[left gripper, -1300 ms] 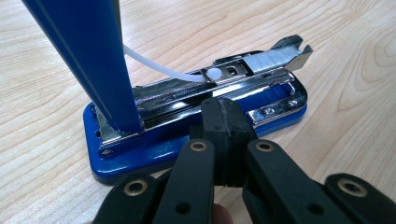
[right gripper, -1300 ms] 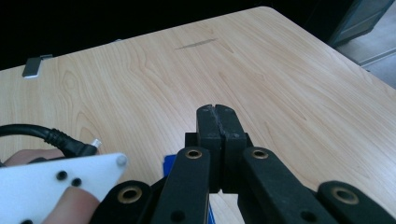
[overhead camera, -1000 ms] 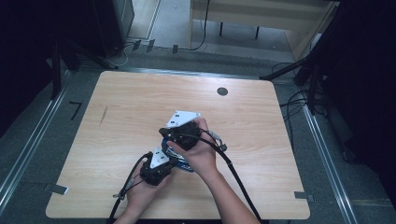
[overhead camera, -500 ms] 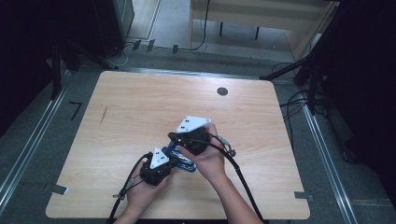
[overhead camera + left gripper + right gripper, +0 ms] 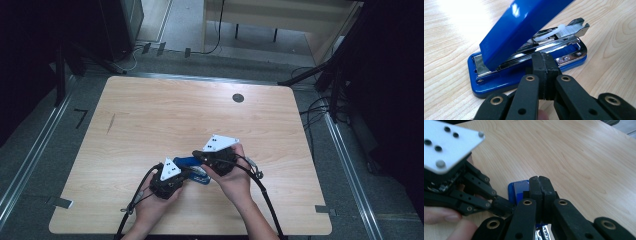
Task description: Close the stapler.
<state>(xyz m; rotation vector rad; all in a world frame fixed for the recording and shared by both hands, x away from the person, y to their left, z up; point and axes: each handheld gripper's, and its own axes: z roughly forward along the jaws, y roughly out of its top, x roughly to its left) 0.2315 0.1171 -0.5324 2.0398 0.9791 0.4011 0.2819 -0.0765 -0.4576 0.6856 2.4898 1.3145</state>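
Near the table's (image 5: 150, 115) front edge, both hands work at a blue stapler (image 5: 192, 170). Closest, the left gripper (image 5: 545, 75) has its jaws pressed together with nothing between them, tips against the stapler's side. Its own view reveals what the high view cannot: the stapler's blue lid (image 5: 524, 27) swung up, the magazine (image 5: 564, 30) bared with a row of staples and a white pusher inside. Beyond, the right gripper (image 5: 539, 186) is likewise pinched shut on nothing, over the stapler's end, just beside the left gripper
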